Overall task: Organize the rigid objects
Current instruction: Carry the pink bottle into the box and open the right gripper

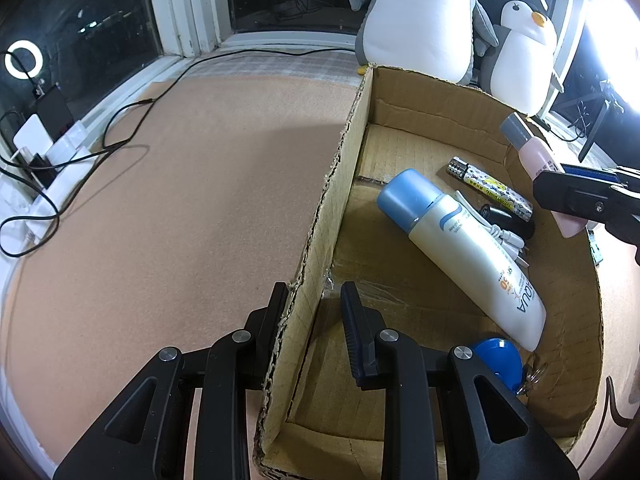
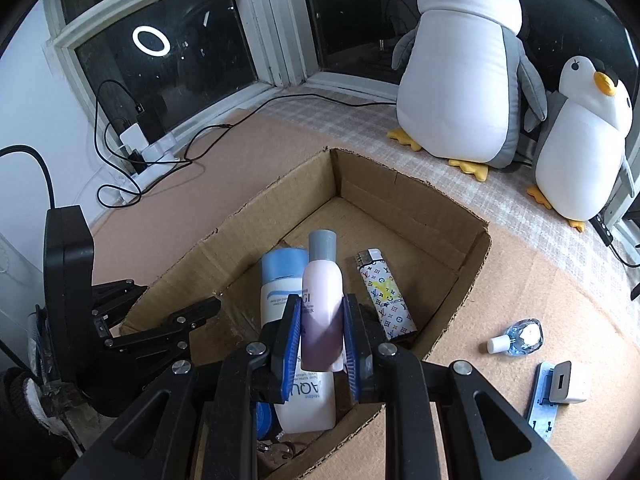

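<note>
Right tongs (image 2: 322,330) clenched on pink bottle (image 2: 322,300), held above cardboard box (image 2: 440,216). Left tongs (image 1: 316,312) straddle box wall, seemingly unclenched. Step: depositing. Next: lower beside sunscreen bottle (image 1: 460,252), release.

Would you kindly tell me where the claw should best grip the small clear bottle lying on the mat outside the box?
Probably across the clear bottle at its rounded body, coming straight down from above. It lies on its side, white cap pointing left, with bare mat around it, so claw fingers can straddle the body; the cap looks too small to hold.
</note>
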Available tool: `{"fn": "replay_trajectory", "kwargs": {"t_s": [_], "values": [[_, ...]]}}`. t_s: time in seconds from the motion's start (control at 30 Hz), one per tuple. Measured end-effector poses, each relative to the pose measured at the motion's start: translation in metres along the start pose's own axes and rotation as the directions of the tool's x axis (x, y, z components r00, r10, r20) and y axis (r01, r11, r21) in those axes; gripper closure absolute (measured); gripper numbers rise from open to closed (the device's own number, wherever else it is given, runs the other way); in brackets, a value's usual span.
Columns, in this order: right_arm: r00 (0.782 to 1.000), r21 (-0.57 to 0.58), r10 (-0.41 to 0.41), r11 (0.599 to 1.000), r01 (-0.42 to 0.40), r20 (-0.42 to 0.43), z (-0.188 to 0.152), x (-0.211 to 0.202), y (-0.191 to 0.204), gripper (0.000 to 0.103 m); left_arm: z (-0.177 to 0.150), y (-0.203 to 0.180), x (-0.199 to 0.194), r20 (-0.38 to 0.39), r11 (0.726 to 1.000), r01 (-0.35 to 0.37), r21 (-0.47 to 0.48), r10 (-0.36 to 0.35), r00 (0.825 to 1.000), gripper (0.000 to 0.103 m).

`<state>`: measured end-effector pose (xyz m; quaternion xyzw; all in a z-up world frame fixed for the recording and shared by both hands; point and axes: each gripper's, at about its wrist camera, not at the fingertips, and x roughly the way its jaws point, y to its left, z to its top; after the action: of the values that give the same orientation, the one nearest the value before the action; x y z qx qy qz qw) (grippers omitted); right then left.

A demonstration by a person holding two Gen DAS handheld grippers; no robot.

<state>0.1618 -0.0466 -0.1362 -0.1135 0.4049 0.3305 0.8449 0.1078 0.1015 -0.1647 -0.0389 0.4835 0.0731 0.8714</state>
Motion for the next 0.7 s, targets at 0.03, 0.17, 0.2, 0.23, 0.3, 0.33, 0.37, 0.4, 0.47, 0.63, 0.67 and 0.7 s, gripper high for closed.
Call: {"fn": "replay_trajectory", "kwargs": {"t_s": [0.03, 0.17, 0.2, 0.23, 0.3, 0.33, 0.37, 0.4, 0.47, 0.63, 0.67, 0.7], "values": [[1.0, -0.002, -0.006, 1.0, 0.006, 0.004, 0.0, 0.0, 0.0, 0.085, 0.0, -0.001, 0.0, 0.0, 1.0, 0.0, 0.0, 0.0, 1.0, 0.078], [1.0, 0.012, -0.008, 1.0, 0.007, 0.023, 0.001, -0.004, -0.002, 0.057, 0.0, 0.0, 0.0, 0.0, 1.0, 0.0, 0.001, 0.0, 1.0, 0.078], [0.999, 0.013, -0.009, 1.0, 0.009, 0.032, 0.001, -0.006, -0.002, 0.045, 0.0, 0.0, 0.0, 0.001, 1.0, 0.0, -0.001, 0.0, 1.0, 0.078], [0.999, 0.013, -0.01, 1.0, 0.01, 0.044, 0.001, -0.008, -0.002, 0.043, 0.0, -0.001, 0.0, 0.0, 1.0, 0.0, -0.001, 0.0, 1.0, 0.078], [0.999, 0.01, -0.019, 1.0, 0.019, 0.05, 0.002, -0.01, -0.001, 0.042, 0.0, -0.001, 0.0, 0.001, 1.0, -0.001, 0.001, 0.001, 1.0, 0.078], [0.998, 0.009, -0.025, 1.0, 0.024, 0.05, 0.002, -0.011, -0.001, 0.042, 0.0, 0.0, 0.0, 0.001, 1.0, 0.0, 0.0, 0.0, 1.0, 0.078], [0.998, 0.009, -0.027, 1.0, 0.027, 0.049, 0.002, -0.011, -0.001, 0.041, 0.0, -0.001, 0.0, 0.0, 1.0, 0.0, 0.0, 0.0, 1.0, 0.078], [0.998, 0.009, -0.029, 1.0, 0.029, 0.05, 0.002, -0.011, -0.002, 0.041, 0.0, 0.0, 0.0, 0.0, 1.0, 0.0, 0.0, 0.0, 1.0, 0.078], [0.998, 0.012, -0.034, 0.999, 0.033, 0.05, 0.002, -0.012, -0.003, 0.041, 0.0, -0.001, 0.0, 0.001, 1.0, -0.001, 0.0, 0.001, 1.0, 0.078], [0.998, 0.025, -0.039, 0.999, 0.038, 0.051, -0.001, -0.016, -0.009, 0.041, 0.0, 0.0, 0.0, 0.001, 1.0, -0.001, -0.001, 0.001, 1.0, 0.078], [0.998, 0.028, -0.041, 0.999, 0.039, 0.052, -0.002, -0.018, -0.011, 0.041, 0.0, -0.001, 0.0, 0.001, 1.0, -0.001, -0.001, 0.001, 1.0, 0.078], [0.998, 0.034, -0.044, 0.999, 0.042, 0.054, -0.002, -0.02, -0.013, 0.041, 0.0, 0.0, 0.0, 0.0, 1.0, -0.001, 0.0, 0.001, 1.0, 0.078]]}}
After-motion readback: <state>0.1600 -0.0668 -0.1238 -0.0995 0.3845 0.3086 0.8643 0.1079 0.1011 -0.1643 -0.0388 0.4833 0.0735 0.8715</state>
